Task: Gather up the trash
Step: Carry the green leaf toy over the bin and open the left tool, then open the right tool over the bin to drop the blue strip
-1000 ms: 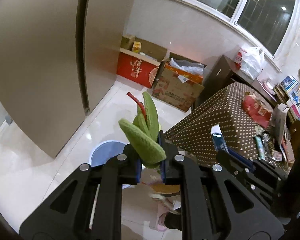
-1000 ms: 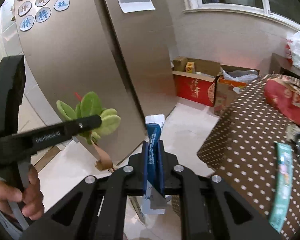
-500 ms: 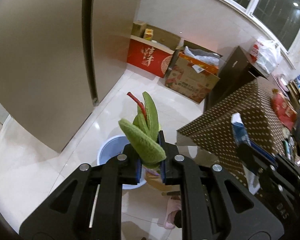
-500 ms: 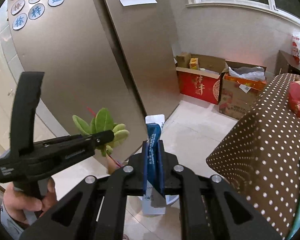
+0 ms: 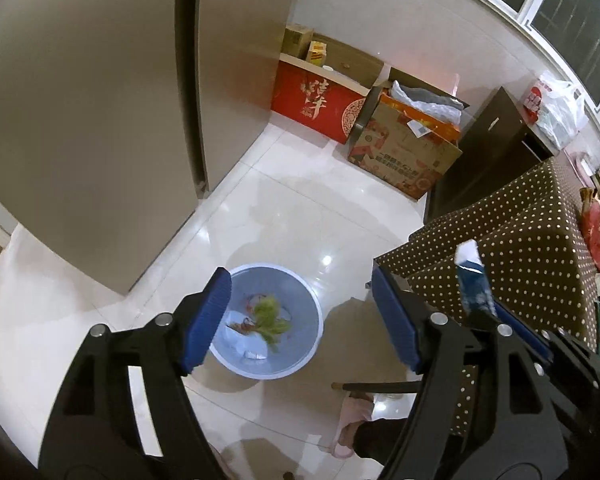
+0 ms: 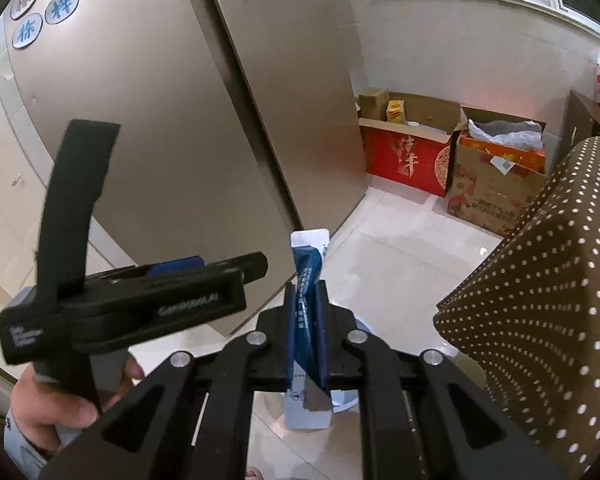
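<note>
My left gripper (image 5: 302, 320) is open and empty, held above a pale blue bin (image 5: 306, 356) on the floor. The green leafy scrap (image 5: 270, 314) lies inside the bin among white scraps. My right gripper (image 6: 306, 316) is shut on a blue and white wrapper (image 6: 308, 276), which stands upright between the jaws. That wrapper also shows in the left wrist view (image 5: 474, 280), right of the bin. The left gripper shows side-on in the right wrist view (image 6: 180, 280), held by a hand (image 6: 48, 404).
A tall beige fridge (image 5: 92, 112) stands left of the bin. A table with a brown dotted cloth (image 5: 532, 240) is on the right. A red box (image 5: 320, 100) and a cardboard box (image 5: 404, 148) sit by the far wall. A pink slipper (image 5: 350, 428) lies near the table.
My left gripper has opened and the green leafy scrap has dropped into the bin. The right gripper still holds the wrapper and has moved nearer the bin.
</note>
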Action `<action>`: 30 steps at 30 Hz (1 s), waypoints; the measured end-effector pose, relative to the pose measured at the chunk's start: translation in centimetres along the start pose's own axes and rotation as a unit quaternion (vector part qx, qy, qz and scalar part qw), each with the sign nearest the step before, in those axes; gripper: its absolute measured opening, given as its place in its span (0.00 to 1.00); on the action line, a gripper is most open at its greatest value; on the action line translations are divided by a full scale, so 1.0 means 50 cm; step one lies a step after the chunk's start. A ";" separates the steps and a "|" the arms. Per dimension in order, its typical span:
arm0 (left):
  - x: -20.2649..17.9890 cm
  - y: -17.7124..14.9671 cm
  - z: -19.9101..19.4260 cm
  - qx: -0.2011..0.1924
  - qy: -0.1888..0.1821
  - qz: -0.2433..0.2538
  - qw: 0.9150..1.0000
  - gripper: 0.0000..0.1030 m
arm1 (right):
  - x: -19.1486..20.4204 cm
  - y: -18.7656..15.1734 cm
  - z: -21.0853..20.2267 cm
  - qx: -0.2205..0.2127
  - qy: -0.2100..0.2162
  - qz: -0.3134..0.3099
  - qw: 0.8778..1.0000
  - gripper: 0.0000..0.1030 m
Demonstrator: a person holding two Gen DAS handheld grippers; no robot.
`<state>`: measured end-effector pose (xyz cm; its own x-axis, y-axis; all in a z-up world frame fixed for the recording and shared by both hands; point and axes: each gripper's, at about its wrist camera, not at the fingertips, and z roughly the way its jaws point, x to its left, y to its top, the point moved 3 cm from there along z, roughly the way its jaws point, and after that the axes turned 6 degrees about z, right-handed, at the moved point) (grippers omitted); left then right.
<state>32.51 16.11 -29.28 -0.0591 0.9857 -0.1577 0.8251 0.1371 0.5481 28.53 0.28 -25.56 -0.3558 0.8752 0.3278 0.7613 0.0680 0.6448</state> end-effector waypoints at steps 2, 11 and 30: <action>0.010 -0.005 -0.008 -0.002 0.003 -0.006 1.000 0.70 | 0.005 0.001 0.009 0.002 0.001 -0.002 1.000 0.09; 0.057 -0.018 -0.064 -0.024 0.022 -0.034 0.999 0.70 | 0.049 0.024 0.032 -0.009 0.017 -0.014 1.000 0.10; 0.010 -0.012 -0.229 -0.089 0.030 -0.033 0.995 0.72 | 0.036 0.057 -0.167 -0.099 -0.024 0.006 0.995 0.43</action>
<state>25.54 17.66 -20.26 -0.1470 0.9775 -0.1513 0.7061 0.2108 0.6760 25.55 -1.96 -17.36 -0.3162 0.8979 0.3062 0.6417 -0.0353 0.7662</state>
